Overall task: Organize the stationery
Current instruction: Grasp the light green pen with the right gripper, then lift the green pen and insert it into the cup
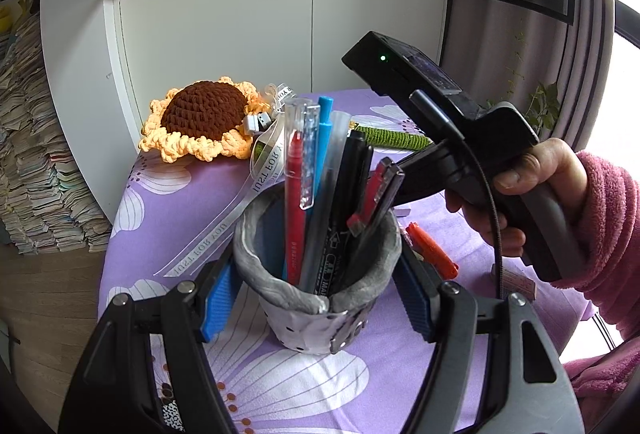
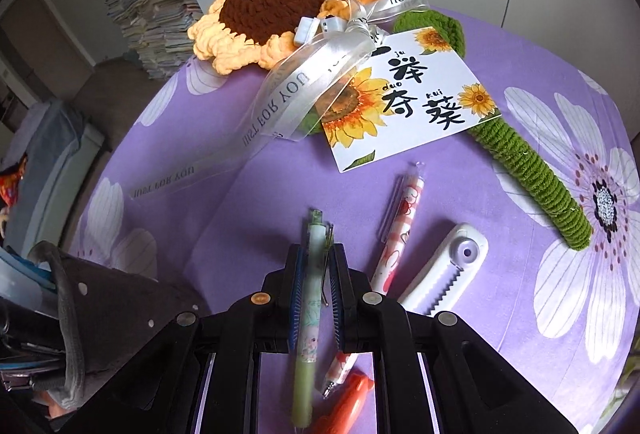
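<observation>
A grey fabric pen holder point(image 1: 320, 274) stands on the purple flowered tablecloth point(image 1: 168, 218) with several pens and markers upright in it. My left gripper point(image 1: 320, 298) has its blue pads on both sides of the holder's rim, gripping it. My right gripper point(image 2: 314, 282) is shut on a green pen point(image 2: 310, 314) and holds it above the tablecloth. A pink patterned pen point(image 2: 400, 234), a white correction tape point(image 2: 444, 270) and an orange marker point(image 2: 344, 406) lie below it. The holder's edge point(image 2: 68, 314) shows at the left of the right wrist view.
A crocheted sunflower point(image 2: 276, 2) with a green stem point(image 2: 532, 178), a white ribbon point(image 2: 288, 90) and a sunflower card point(image 2: 408, 102) lies at the back of the table. White cabinets point(image 1: 280, 34) stand behind. Stacked books point(image 1: 36, 154) are at the left.
</observation>
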The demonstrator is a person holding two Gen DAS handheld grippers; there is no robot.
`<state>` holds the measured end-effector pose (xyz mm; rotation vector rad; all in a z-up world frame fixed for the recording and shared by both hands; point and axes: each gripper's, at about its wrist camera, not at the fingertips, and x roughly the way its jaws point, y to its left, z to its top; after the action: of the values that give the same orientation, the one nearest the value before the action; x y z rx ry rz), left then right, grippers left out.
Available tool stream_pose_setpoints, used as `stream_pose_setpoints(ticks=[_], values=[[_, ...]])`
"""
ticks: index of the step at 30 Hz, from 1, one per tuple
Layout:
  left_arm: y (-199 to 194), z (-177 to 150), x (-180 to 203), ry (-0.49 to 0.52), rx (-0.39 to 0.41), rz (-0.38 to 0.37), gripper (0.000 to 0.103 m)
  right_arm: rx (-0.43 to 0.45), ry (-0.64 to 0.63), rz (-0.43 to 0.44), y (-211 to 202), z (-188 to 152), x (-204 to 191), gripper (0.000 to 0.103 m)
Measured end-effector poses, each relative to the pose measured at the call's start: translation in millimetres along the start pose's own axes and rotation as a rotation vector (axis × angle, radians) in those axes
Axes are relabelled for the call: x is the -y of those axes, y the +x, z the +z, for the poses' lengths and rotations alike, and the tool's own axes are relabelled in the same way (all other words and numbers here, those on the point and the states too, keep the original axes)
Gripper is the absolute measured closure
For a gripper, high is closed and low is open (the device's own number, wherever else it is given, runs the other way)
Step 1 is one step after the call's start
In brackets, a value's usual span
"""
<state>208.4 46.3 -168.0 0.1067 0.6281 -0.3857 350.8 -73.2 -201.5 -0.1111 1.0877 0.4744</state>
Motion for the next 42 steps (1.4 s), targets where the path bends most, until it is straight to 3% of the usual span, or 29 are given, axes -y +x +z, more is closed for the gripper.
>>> stream_pose_setpoints(ticks=[4,10,16,19,22,29,42], values=[[0,0,0,-0.001,0.000,-0.002,0.033,-0.010,-0.006,-0.012,4,5,-1,0.090],[0,0,-1,0.000,0.000,0.000,0.033,-0.010,-0.006,-0.013,4,10,-1,0.064],[-1,-1,-1,0.000,-0.001,0.000,0.033,-0.005,-0.026,-0.027,8,15,-5,0.064],[-1,-1,-1,-0.002,-0.001,-0.001,0.033,-0.009,-0.078,-0.094,11,14,-15,0.086],[-1,0,-1,-0.001,-0.002,-0.001,0.033,-0.007,-0.053,-0.044,6,11,-14,0.087],[-1,-1,-2,-0.003,0.002,-0.002,0.033,0.111,0.038,0.051,-53,-5,3,0.087],[-1,-1,-2,-0.003,0.001,-0.002,0.033,0.431,-0.026,0.110,-193,-38,-26,0.088]])
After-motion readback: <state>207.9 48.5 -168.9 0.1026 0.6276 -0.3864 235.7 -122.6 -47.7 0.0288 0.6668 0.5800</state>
